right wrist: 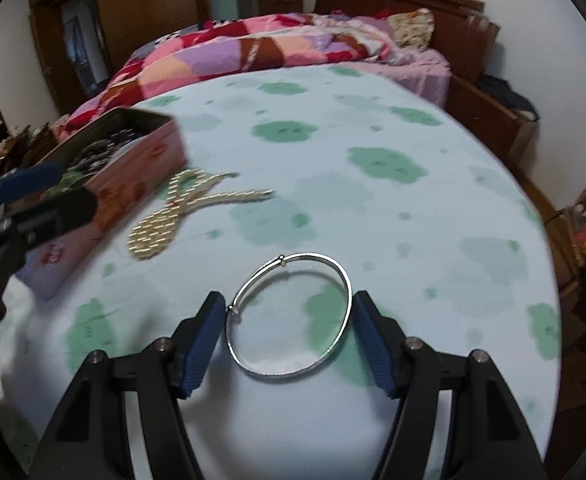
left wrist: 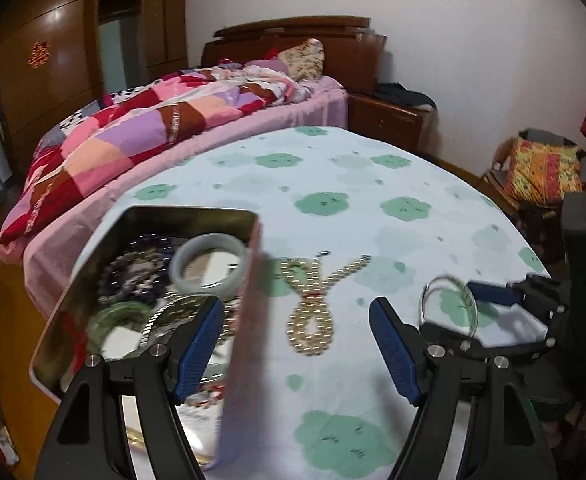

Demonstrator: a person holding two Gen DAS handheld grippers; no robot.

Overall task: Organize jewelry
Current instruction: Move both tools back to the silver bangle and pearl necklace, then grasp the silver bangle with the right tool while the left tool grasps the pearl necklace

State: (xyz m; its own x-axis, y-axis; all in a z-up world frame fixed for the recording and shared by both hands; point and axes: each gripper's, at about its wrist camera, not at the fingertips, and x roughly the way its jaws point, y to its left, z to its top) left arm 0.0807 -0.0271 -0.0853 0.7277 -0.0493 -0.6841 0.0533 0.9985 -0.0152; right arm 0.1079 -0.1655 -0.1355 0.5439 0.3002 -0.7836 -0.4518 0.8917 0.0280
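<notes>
A thin silver bangle (right wrist: 289,316) sits between the blue pads of my right gripper (right wrist: 289,312). The jaws stand wide around it and I cannot tell if they touch it. It also shows in the left wrist view (left wrist: 451,306), tilted up off the cloth. A gold bead necklace (left wrist: 313,308) lies looped on the cloth, also in the right wrist view (right wrist: 173,212). My left gripper (left wrist: 297,328) is open and empty, straddling the near wall of the pink tin box (left wrist: 245,320), which holds a pale jade bangle (left wrist: 209,262), dark bead bracelets (left wrist: 141,268) and other jewelry.
The table (right wrist: 373,208) has a light blue cloth with green cloud prints. A bed with a patchwork quilt (left wrist: 133,132) stands behind it. A nightstand (left wrist: 389,120) and a chair with a colourful cushion (left wrist: 541,168) are to the right.
</notes>
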